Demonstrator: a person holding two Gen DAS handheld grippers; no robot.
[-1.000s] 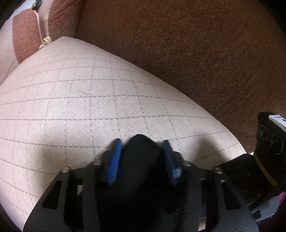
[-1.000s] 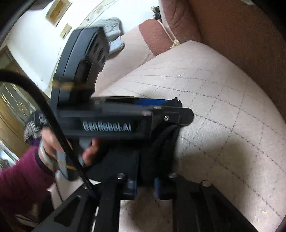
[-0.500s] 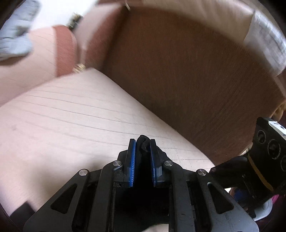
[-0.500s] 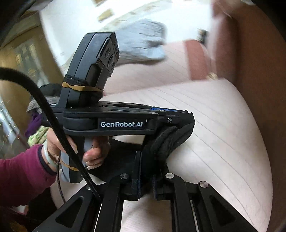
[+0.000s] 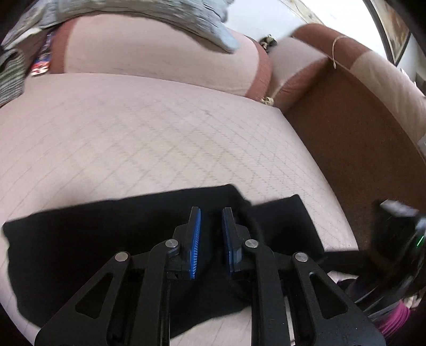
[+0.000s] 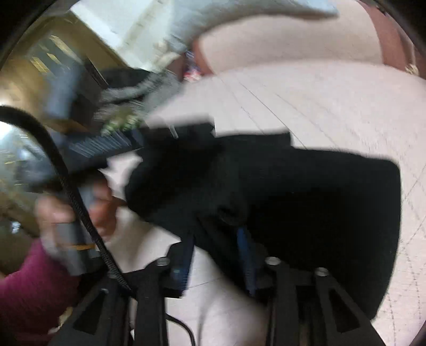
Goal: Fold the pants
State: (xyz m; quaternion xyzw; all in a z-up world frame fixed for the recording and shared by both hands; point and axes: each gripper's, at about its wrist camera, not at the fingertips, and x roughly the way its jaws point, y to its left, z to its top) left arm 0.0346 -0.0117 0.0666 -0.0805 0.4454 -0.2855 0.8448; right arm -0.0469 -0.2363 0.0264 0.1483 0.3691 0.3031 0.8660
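This is a home living room. A sofa fills the views: a pale pink seat cushion (image 5: pixel 149 138) quilted in a diamond grid, a brown woven backrest (image 5: pixel 346 138), and a rounded armrest (image 5: pixel 159 56) with a grey cloth (image 5: pixel 186 16) draped over it. A framed picture (image 5: pixel 396 34) hangs on the white wall behind, and warm wooden panelling (image 6: pixel 53 61) shows blurred at the side.

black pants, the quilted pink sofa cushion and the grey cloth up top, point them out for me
black pants (image 5: pixel 106 234), left wrist view, on the flat left part.
quilted pink sofa cushion (image 5: pixel 149 138), left wrist view, on its bare top.
grey cloth (image 5: pixel 186 16), left wrist view, on its blurred middle.
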